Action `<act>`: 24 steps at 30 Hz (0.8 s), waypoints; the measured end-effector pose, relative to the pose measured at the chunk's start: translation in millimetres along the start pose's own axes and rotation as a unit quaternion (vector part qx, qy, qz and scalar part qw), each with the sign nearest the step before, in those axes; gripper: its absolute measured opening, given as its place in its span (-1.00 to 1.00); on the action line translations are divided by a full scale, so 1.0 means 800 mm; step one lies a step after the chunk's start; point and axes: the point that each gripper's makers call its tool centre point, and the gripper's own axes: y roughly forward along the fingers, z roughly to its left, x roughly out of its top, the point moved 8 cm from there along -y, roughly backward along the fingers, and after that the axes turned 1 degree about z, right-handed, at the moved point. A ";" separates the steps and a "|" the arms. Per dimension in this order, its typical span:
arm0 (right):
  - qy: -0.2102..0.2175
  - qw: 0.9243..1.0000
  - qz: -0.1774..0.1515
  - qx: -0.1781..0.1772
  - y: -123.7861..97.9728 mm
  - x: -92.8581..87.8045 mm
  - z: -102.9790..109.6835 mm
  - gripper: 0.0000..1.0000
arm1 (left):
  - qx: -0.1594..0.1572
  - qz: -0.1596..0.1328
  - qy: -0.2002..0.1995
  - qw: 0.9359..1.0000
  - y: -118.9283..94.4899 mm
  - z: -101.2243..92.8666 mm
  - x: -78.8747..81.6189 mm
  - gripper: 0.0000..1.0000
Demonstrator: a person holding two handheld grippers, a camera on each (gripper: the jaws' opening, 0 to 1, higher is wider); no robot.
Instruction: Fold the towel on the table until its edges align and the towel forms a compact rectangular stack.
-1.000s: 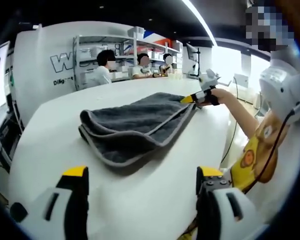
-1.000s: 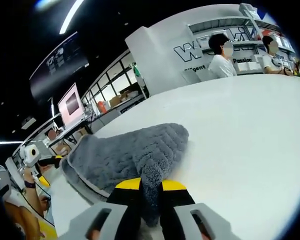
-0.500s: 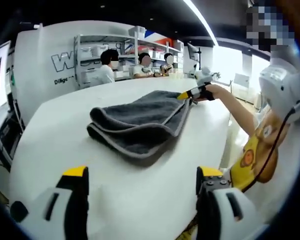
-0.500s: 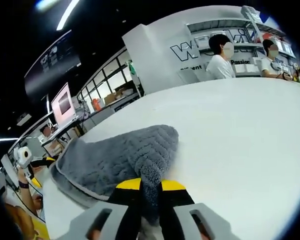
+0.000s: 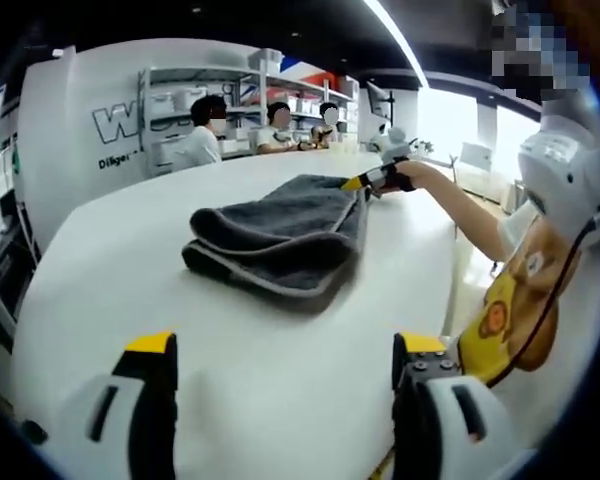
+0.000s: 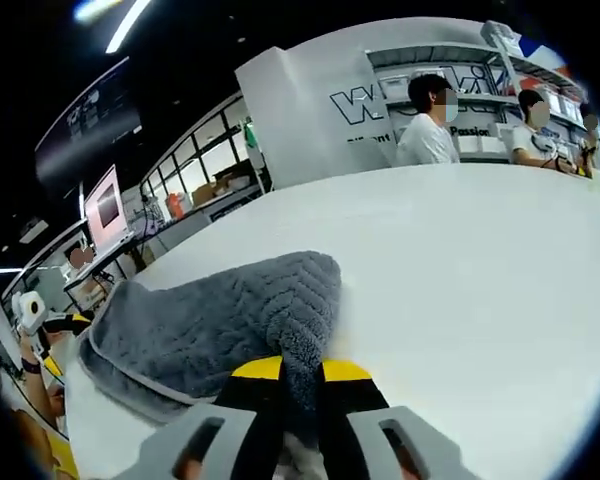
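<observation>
Dark grey plush towel with a pale grey border lies partly folded near the middle of the round white table, bunched into soft layers with its rolled fold on the side nearer the left gripper. Edges not aligned yet.

Left gripper, white with yellow-tipped jaws, hovers over the table's near edge, well apart from the towel; its jaws stand wide apart with nothing between them.

Right gripper, same white and yellow build, has its jaws pinched tight on a corner of the towel, the grey pile squeezed up between the yellow tips. In the left gripper view the right gripper sits at the far corner of the towel, held by a person's hand, arm reaching in from the table's right side.

Person in yellow printed shirt stands beside the table. Beyond the table's far edge, three seated people in front of white shelving with boxes. White wall panel with dark lettering behind the table.
</observation>
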 end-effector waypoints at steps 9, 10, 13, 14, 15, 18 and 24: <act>0.010 0.999 -0.001 -0.038 -0.021 0.004 -0.043 -0.78 | -0.002 -0.001 0.002 1.000 0.003 -0.005 0.003 0.87; 0.012 0.999 -0.002 -0.041 -0.024 0.004 -0.048 -0.78 | -0.002 -0.001 0.002 1.000 0.004 -0.005 0.004 0.87; 0.017 0.999 -0.005 -0.051 -0.030 0.003 -0.056 -0.78 | -0.002 -0.001 0.002 1.000 0.005 -0.006 0.004 0.87; 0.018 0.998 -0.006 -0.054 -0.028 0.001 -0.047 -0.78 | -0.003 0.000 0.002 1.000 0.005 -0.006 0.005 0.87; 0.018 0.998 -0.008 -0.058 -0.031 0.000 -0.047 -0.78 | -0.003 0.000 0.003 1.000 0.006 -0.006 0.005 0.87; 0.023 0.997 -0.011 -0.067 -0.040 -0.005 -0.048 -0.78 | -0.004 0.000 0.004 1.000 0.006 -0.007 0.005 0.87; 0.027 0.996 -0.015 -0.083 -0.056 -0.011 -0.054 -0.78 | -0.006 0.000 0.005 1.000 0.007 -0.007 0.007 0.87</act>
